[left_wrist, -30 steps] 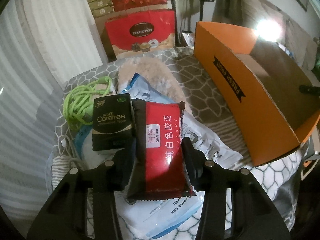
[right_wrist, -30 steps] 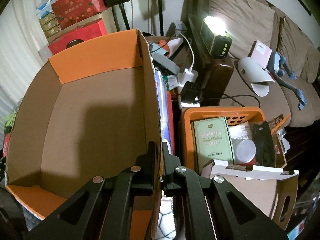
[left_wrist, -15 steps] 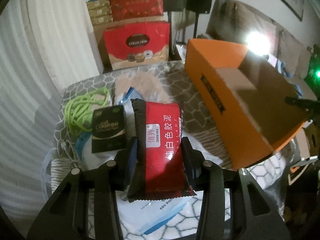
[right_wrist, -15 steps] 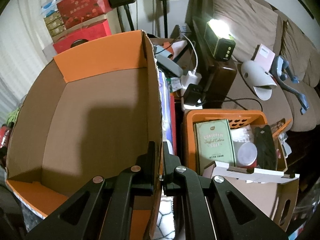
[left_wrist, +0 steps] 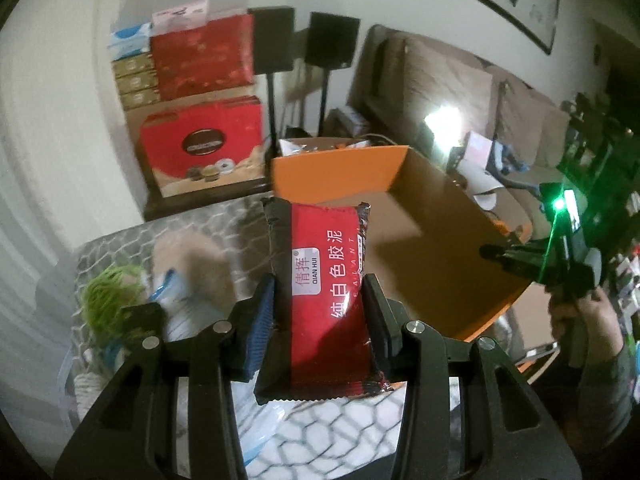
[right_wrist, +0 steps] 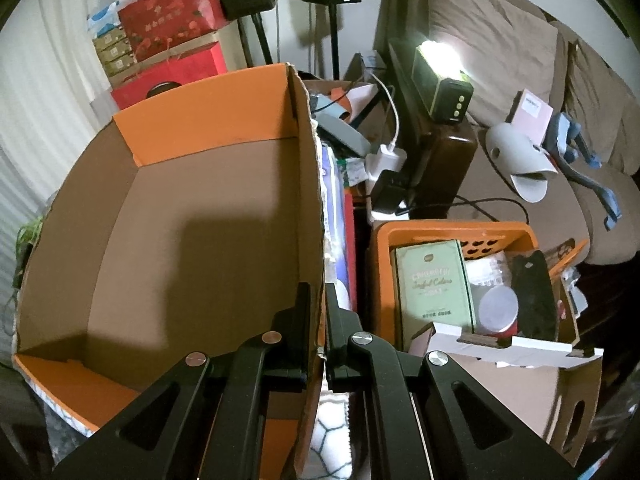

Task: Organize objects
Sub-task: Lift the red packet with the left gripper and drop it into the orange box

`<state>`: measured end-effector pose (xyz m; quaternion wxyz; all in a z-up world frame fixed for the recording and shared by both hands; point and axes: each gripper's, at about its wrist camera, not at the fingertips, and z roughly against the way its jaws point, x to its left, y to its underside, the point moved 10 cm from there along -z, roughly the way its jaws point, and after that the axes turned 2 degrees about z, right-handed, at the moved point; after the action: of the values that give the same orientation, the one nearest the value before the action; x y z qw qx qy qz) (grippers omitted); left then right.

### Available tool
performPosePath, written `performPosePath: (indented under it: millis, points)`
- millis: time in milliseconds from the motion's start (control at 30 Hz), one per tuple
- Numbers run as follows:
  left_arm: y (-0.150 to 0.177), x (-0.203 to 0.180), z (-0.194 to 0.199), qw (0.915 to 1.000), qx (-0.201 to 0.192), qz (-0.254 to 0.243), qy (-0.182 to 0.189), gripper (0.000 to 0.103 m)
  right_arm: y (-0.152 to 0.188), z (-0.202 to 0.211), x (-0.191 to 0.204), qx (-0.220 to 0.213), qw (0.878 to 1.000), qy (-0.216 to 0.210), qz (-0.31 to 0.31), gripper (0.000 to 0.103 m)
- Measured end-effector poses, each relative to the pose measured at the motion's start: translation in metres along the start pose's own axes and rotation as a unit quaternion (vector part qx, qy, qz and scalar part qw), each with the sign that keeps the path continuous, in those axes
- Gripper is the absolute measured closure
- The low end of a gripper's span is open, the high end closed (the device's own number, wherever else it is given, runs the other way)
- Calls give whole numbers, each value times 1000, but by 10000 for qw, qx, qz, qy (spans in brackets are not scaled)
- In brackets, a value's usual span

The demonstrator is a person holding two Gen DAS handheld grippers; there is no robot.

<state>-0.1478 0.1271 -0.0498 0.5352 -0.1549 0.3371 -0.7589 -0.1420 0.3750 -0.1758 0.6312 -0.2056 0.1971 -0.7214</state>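
Left gripper (left_wrist: 320,312) clamping a red packet (left_wrist: 324,300) between its pads, holding it up in front of the orange box (left_wrist: 424,236) — right gripper (right_wrist: 318,320) pinching the box's side wall (right_wrist: 310,208), box interior showing bare cardboard, green cord (left_wrist: 110,294) lying blurred on the patterned cloth (left_wrist: 344,432) below.

The packet (left_wrist: 326,300) in the left claw (left_wrist: 320,312) hides the box (left_wrist: 432,240) wall and cloth behind it, and left of that claw the green cord (left_wrist: 110,294) and dark pack (left_wrist: 142,320) are smeared by blur, their print unreadable. In the right view, the box's near wall (right_wrist: 314,240) runs between the right claw's (right_wrist: 318,320) fingers and hides their inner faces. Right of that claw, a white flap (right_wrist: 512,346) covers the basket's (right_wrist: 452,230) near side, and the tin's (right_wrist: 434,284) small lettering cannot be read.
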Motion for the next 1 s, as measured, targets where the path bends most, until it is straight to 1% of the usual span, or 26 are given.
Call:
performPosePath:
  millis: [67, 200, 467, 700, 900, 1000]
  points:
    - [-6, -13, -11, 9999, 76, -6, 88, 63, 0, 0, 0, -3, 10000, 8, 9, 99]
    - [-11, -30, -37, 9997, 203, -93, 64, 63, 0, 0, -1, -9, 10000, 57, 35, 99]
    - [2, -44, -80, 9985, 537, -129, -54, 63, 0, -1, -2, -10, 10000, 55, 34, 99]
    - [15, -53, -98, 9971, 738, -144, -83, 62, 0, -1, -1, -10, 10000, 60, 39, 99]
    - [24, -60, -110, 9955, 917, -200, -157, 57, 1, -1, -1, -6, 10000, 73, 35, 99]
    - [26, -59, -112, 9953, 930, -187, -206, 55, 2, -2, -2, -5, 10000, 77, 38, 99]
